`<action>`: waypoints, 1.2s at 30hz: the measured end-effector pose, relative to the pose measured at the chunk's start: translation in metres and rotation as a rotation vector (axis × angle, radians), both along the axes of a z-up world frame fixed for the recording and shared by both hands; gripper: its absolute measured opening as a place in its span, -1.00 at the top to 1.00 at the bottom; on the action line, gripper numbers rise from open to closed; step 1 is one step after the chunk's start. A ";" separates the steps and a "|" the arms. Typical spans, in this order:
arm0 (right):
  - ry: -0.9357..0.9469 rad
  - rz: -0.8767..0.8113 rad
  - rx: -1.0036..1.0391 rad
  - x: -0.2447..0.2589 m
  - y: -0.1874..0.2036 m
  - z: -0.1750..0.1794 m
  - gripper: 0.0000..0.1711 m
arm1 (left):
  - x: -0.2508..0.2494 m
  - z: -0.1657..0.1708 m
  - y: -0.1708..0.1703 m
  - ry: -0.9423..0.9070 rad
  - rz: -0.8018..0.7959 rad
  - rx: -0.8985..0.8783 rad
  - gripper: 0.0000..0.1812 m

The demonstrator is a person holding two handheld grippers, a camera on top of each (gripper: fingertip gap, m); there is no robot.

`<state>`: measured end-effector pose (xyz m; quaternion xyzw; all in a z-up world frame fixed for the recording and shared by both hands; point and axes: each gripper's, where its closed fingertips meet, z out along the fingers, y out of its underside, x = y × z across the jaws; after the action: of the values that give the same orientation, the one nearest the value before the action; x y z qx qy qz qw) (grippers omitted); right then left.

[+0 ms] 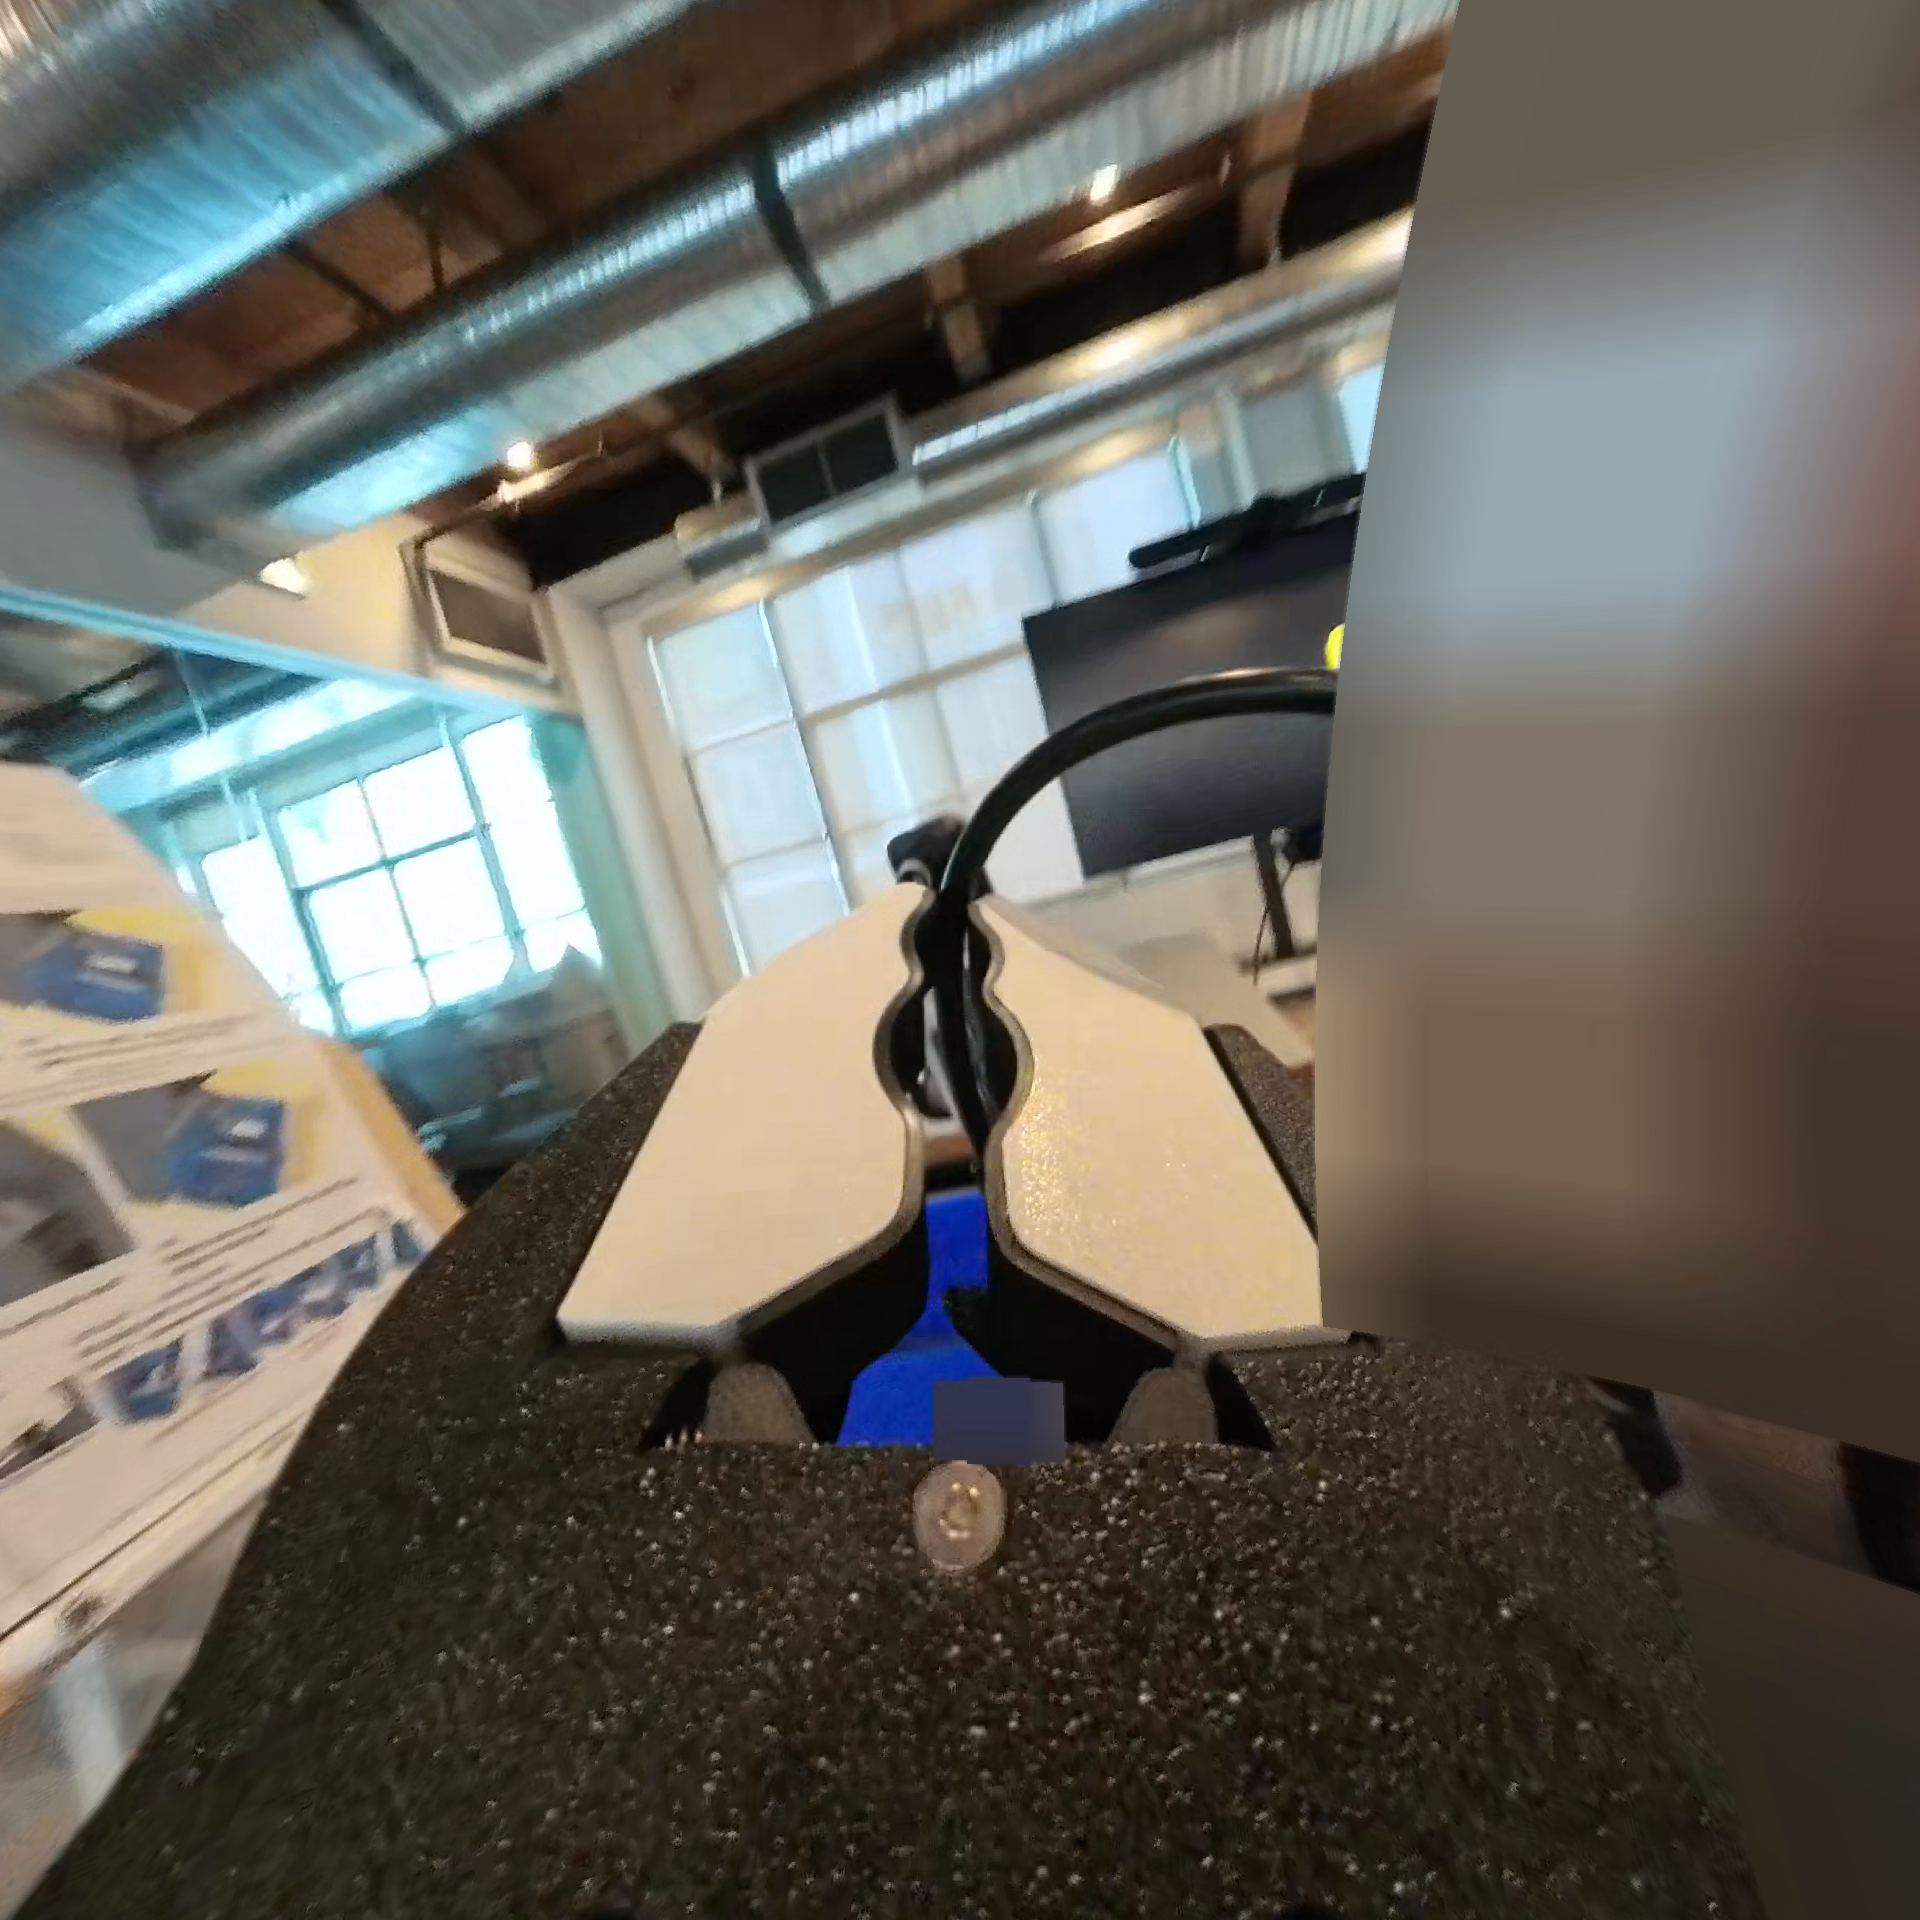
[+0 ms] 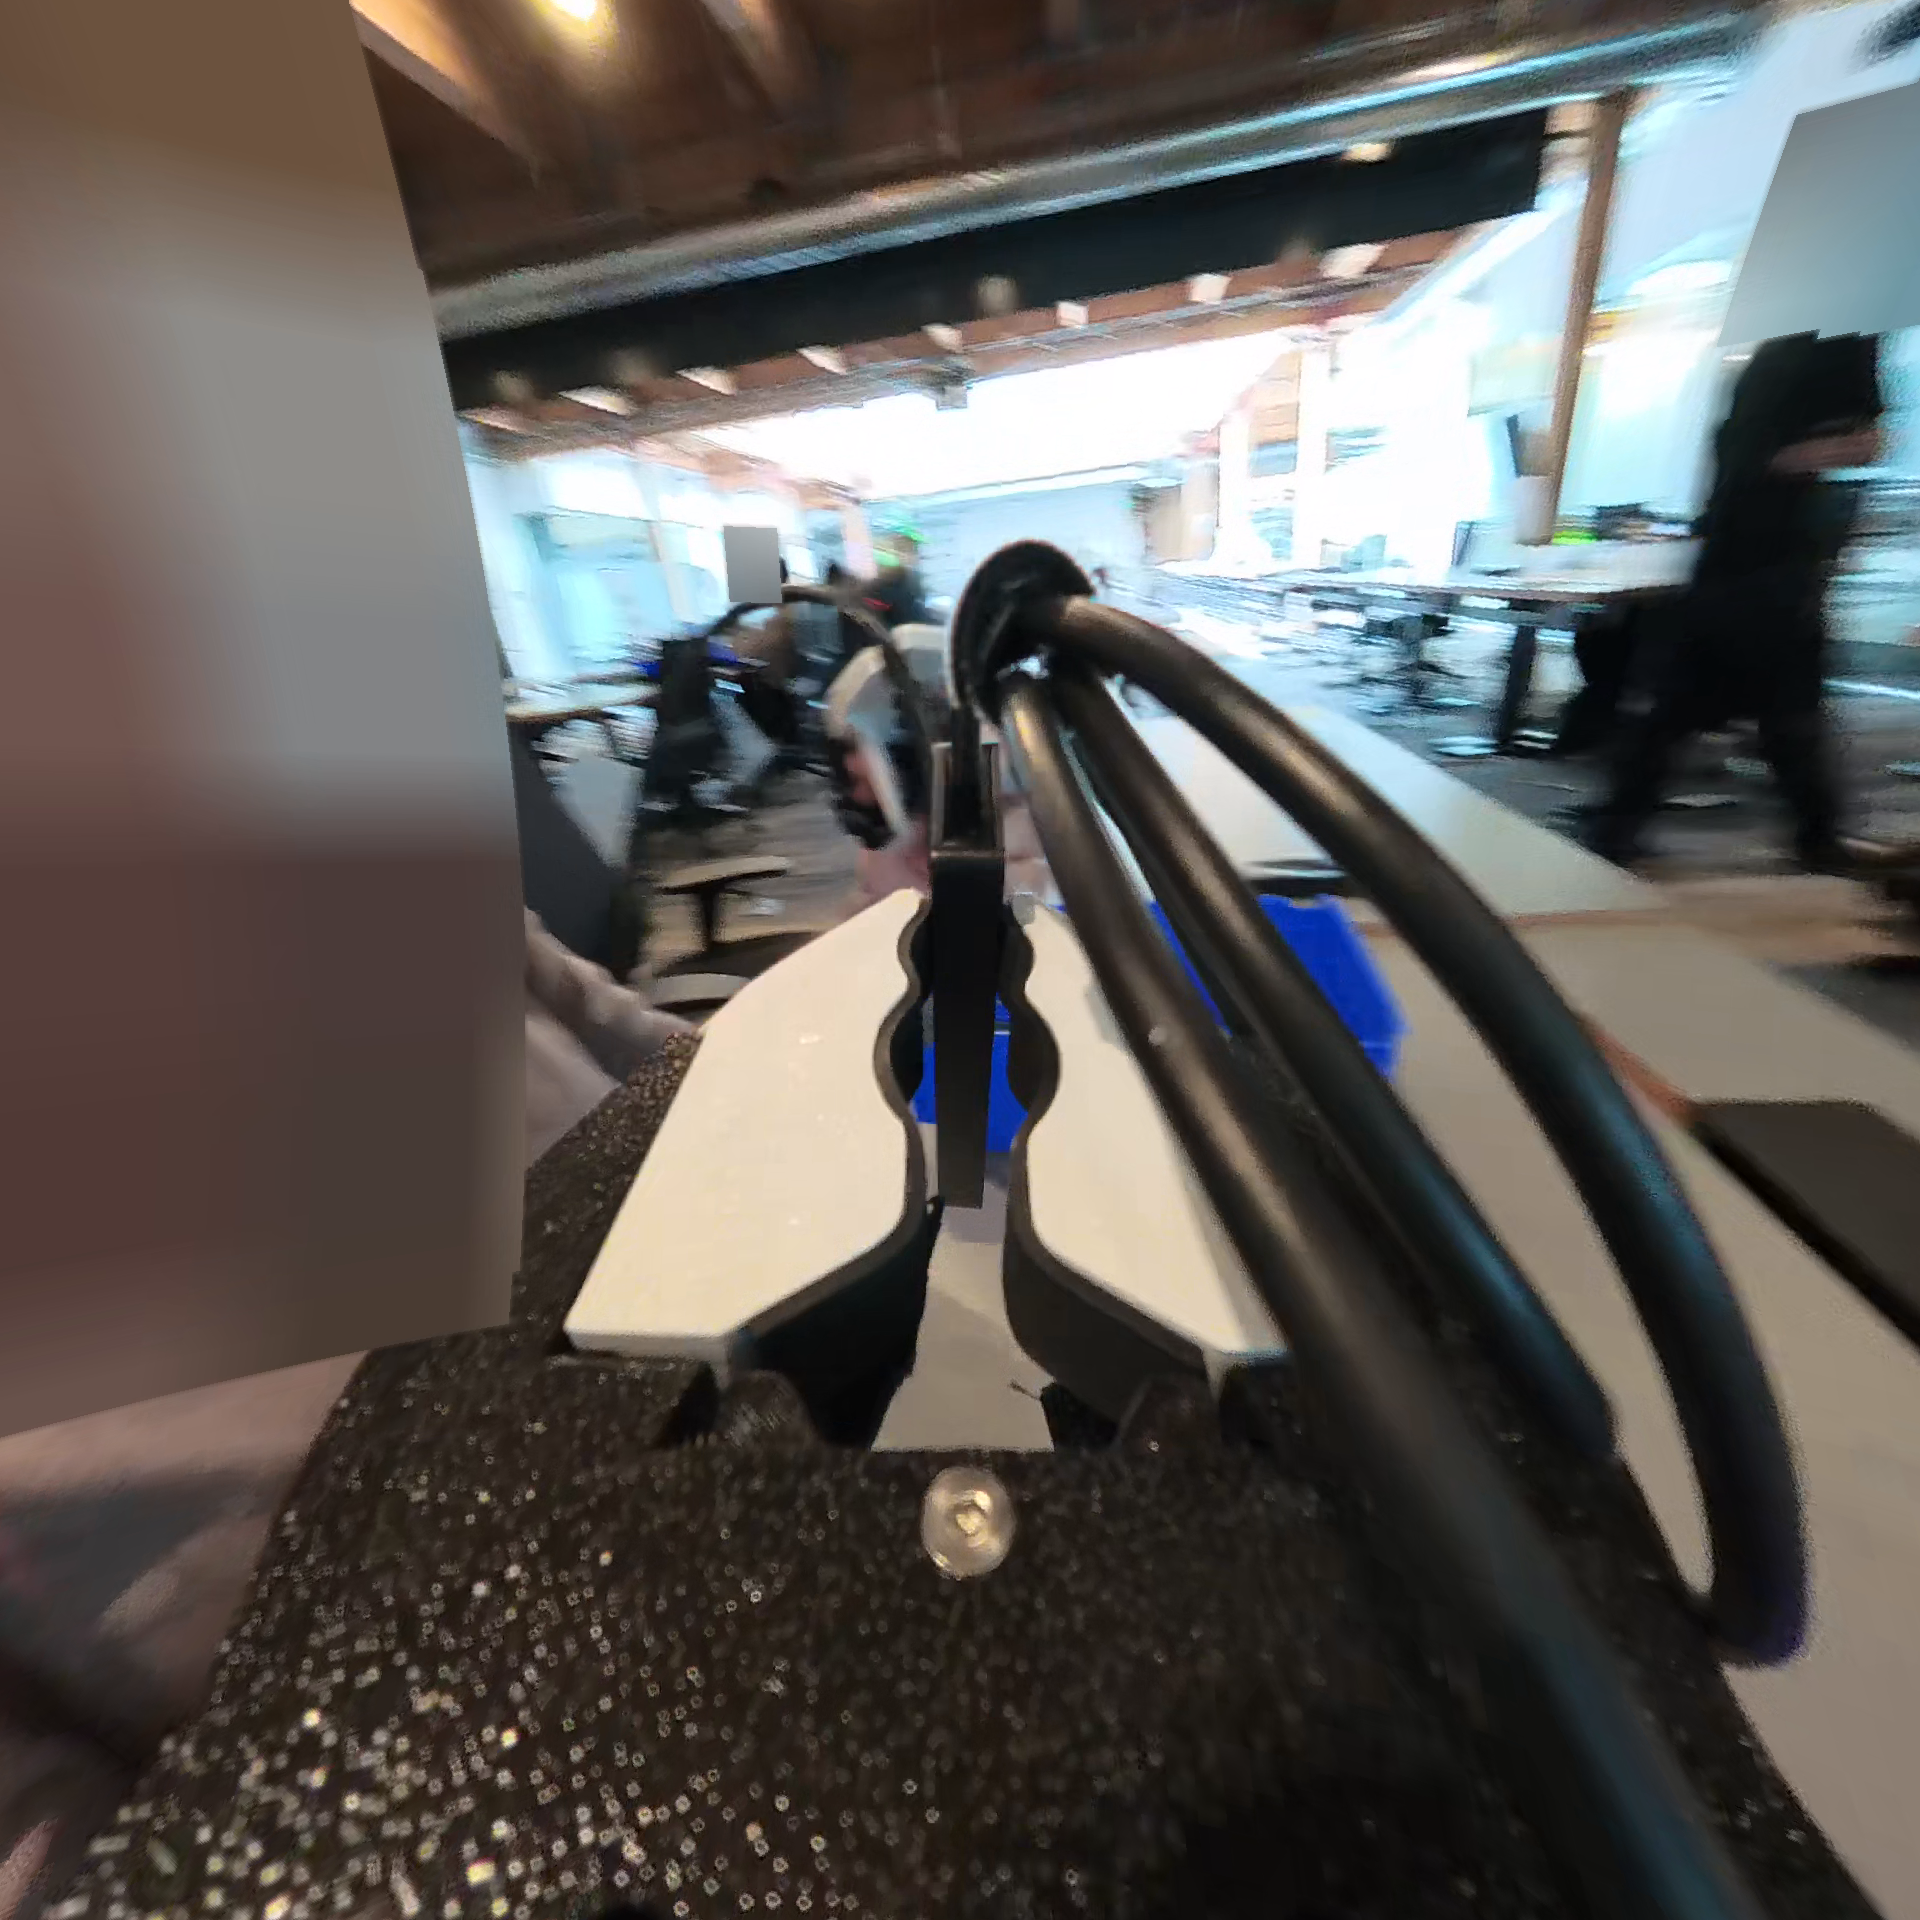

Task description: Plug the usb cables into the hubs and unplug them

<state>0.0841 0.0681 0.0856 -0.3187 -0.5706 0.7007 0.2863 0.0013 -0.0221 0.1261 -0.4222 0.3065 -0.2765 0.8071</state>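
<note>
The left gripper points up above the blue bin, open room ahead of it and a printed box close on its left. Its jaws are pinched narrow on a black usb cable that arcs away rightward. The right gripper, over the pale surface beyond the bin's near edge, clamps a flat black hub; cables loop from the hub's far end.
</note>
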 end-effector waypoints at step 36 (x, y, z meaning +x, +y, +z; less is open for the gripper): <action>-0.006 -0.194 0.082 0.033 0.050 -0.011 0.95 | -0.061 -0.324 0.117 0.582 0.534 -1.986 0.53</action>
<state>0.1168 0.1185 0.0744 -0.3623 -0.5661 0.6449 0.3639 -0.0597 0.0950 -0.1984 -0.9937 0.0224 -0.1051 0.0320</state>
